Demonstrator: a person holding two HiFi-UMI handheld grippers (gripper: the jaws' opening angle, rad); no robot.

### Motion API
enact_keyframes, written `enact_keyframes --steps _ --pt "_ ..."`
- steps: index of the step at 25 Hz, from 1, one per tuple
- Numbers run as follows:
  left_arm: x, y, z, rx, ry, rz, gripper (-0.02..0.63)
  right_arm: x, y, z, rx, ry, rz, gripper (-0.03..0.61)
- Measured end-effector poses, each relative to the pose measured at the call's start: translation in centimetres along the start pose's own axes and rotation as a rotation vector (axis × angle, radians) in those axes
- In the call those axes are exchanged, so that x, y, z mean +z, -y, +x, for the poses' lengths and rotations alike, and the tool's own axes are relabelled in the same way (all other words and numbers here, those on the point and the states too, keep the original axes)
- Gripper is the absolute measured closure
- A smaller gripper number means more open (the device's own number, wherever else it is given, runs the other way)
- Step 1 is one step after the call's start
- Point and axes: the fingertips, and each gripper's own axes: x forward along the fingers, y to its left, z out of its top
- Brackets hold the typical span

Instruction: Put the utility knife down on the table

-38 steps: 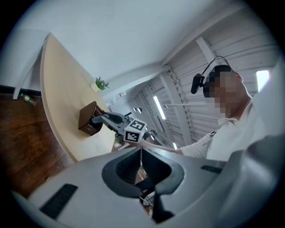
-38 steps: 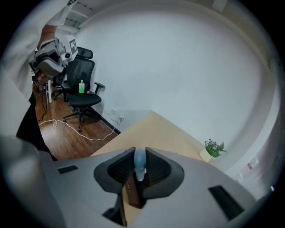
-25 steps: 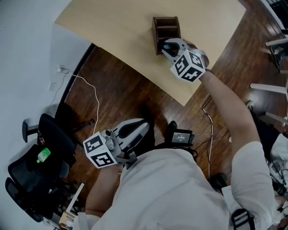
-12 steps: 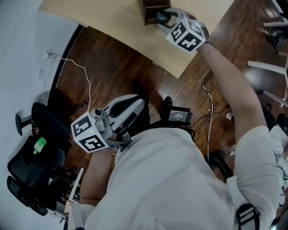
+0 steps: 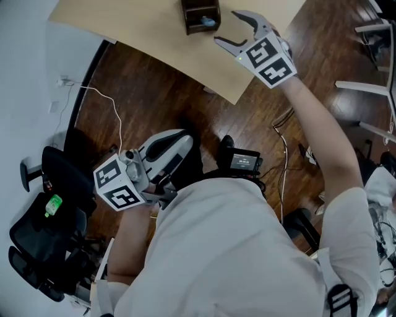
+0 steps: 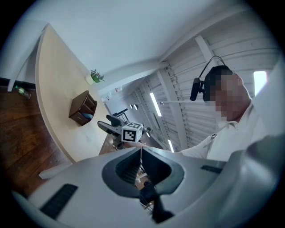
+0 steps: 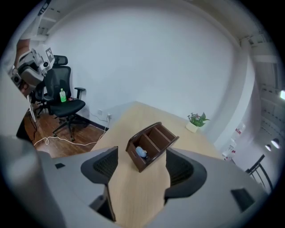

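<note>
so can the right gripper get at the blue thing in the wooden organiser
Probably yes: the right gripper is open, facing the wooden organiser, and the blue object lies in its open end compartment with nothing between.

White shirt [image 5: 235,247], grey right gripper [image 5: 228,27]

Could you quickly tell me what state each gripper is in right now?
Left gripper: closed, holding nothing.
Right gripper: open, empty.

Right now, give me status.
Right gripper open, empty, over table. Left gripper shut, empty, low. Bluish item, maybe the knife, in organizer.
</note>
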Motion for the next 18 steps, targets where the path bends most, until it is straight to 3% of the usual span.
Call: enact_keyframes --steps 7,14,15,18 --pt "0.7 0.8 0.5 -0.022 0.0 0.013 0.611 0.2 -0.5 -3.8 -0.038 0.02 0.085 0.264" --pt "0.0 2.1 1.1 -0.034 -0.004 0.028 0.611 0.8 -1.7 -6.0 -0.038 0.026 0.043 0.549" --pt "-0.4 2.5 1.3 -0.037 -0.005 0.033 0.611 0.8 -1.9 -6.6 -0.04 0.029 0.035 0.577" --pt "-2.4 4.4 2.3 -0.044 -0.01 0.052 0.611 0.0 -2.9 -9.3 -0.048 0.027 0.021 0.577"
